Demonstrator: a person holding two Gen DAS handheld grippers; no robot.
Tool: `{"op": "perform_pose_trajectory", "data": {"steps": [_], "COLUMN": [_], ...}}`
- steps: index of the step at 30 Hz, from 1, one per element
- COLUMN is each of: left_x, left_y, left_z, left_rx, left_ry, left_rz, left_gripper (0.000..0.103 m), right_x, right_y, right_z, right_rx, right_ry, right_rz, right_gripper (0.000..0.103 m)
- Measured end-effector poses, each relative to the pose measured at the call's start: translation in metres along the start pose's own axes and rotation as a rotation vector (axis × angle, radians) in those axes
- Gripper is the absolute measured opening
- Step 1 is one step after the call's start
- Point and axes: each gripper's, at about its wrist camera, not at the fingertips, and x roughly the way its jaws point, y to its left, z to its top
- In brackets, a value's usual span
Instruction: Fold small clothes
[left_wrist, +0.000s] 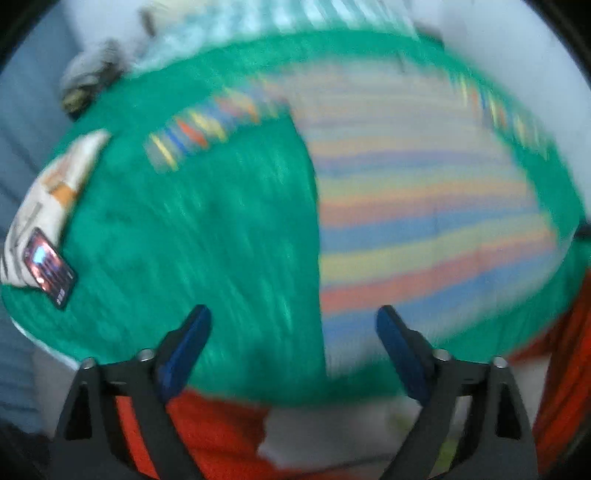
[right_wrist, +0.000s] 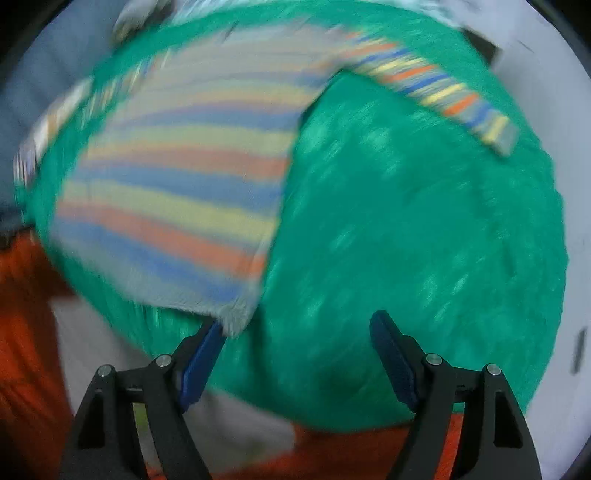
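A small striped long-sleeved top in blue, yellow, orange and grey lies flat on a green cloth, sleeves spread to both sides. My left gripper is open and empty, above the top's lower left edge. In the right wrist view the same top lies left of centre, one sleeve reaching to the upper right. My right gripper is open and empty, its left finger close by the top's lower right corner. Both views are motion-blurred.
A phone with a lit screen lies on a patterned white cloth at the green cloth's left edge. Orange fabric lies near the front edge, also in the right wrist view. A dark object sits at the far left.
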Motion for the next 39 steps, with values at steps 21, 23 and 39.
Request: {"op": "perform_pose_trajectory", "data": {"steps": [21, 23, 39], "left_x": [0.061, 0.068, 0.082], "left_y": [0.022, 0.025, 0.027], "left_z": [-0.006, -0.007, -0.006], "left_rx": [-0.290, -0.310, -0.293], "left_ry": [-0.058, -0.041, -0.033], "left_rz": [0.040, 0.039, 0.044], "left_gripper": [0.097, 0.097, 0.097], "right_x": [0.061, 0.067, -0.028], "right_y": [-0.261, -0.263, -0.024], "right_z": [0.115, 0.121, 0.285], "right_rx": [0.904, 0.866, 0.267], "right_ry": [-0.334, -0.280, -0.419], "right_rz": [0.331, 0.287, 0.121], "right_gripper": [0.054, 0.041, 0.002]}}
